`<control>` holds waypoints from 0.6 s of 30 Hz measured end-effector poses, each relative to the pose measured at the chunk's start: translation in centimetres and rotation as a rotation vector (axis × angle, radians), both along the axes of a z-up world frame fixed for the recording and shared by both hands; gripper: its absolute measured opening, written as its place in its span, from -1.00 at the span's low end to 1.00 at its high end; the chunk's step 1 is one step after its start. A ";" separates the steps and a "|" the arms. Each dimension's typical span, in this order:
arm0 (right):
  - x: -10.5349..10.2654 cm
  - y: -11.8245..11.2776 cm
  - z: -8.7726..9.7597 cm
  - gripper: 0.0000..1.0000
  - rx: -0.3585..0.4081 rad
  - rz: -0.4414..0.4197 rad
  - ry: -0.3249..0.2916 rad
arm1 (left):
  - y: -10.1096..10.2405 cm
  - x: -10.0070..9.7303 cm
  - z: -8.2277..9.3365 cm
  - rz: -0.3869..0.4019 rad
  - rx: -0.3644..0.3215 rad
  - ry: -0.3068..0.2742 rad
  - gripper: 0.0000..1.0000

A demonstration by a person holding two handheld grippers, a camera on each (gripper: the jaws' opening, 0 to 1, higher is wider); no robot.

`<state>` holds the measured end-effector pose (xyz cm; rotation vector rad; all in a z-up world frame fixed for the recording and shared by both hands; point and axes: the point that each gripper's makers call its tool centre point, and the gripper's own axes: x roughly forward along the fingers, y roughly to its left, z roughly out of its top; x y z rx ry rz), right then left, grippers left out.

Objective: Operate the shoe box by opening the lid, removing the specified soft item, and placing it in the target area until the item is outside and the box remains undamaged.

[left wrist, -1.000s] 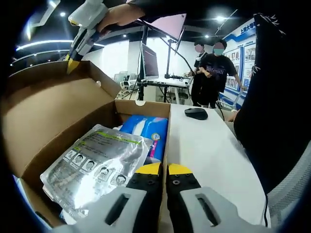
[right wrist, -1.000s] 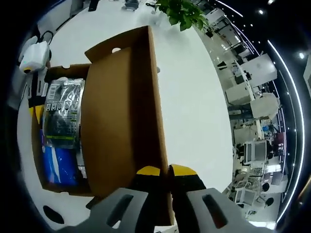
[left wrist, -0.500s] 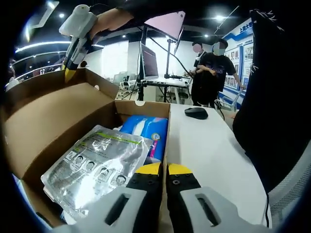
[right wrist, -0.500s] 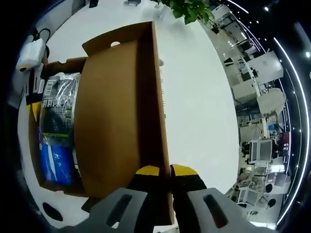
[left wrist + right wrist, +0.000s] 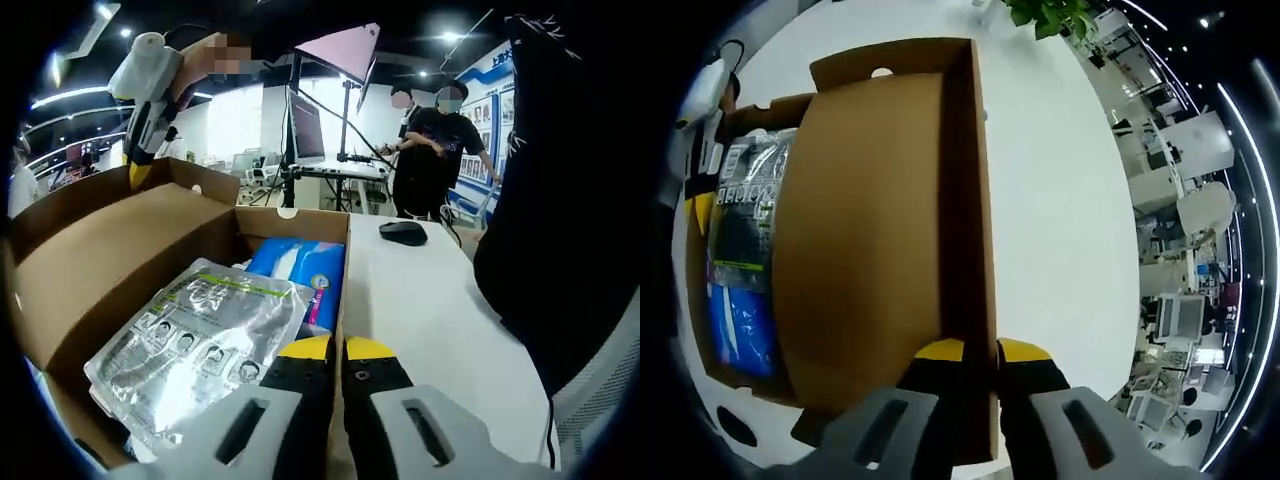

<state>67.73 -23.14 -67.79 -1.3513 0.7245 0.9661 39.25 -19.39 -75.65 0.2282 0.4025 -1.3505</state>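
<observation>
Along the lid's [image 5: 870, 230] free edge, the right gripper [image 5: 980, 352] pinches the cardboard; inside the shoe box [image 5: 110, 270] lies the silver pouch [image 5: 195, 335], beside the left gripper's [image 5: 335, 350] closed jaws at the box's wall.

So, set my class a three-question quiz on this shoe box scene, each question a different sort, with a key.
1. True or false: the right gripper is shut on the edge of the shoe box lid.
2. What lies on top inside the shoe box? A) clear plastic packet B) shoes C) book
3. Fill in: on the white table beyond the box lies a black computer ____.

Key: 1 true; 2 A; 3 mouse.
</observation>
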 end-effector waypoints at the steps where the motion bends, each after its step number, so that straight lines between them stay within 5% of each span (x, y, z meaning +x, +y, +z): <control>1: 0.0 0.0 -0.2 -0.85 -0.001 -0.001 0.002 | 0.0 0.0 0.0 0.000 -0.001 0.000 -0.98; 18: 2.7 -0.3 -4.7 -0.75 -0.022 -0.027 0.047 | 0.1 -0.1 0.0 0.001 -0.002 0.008 -0.98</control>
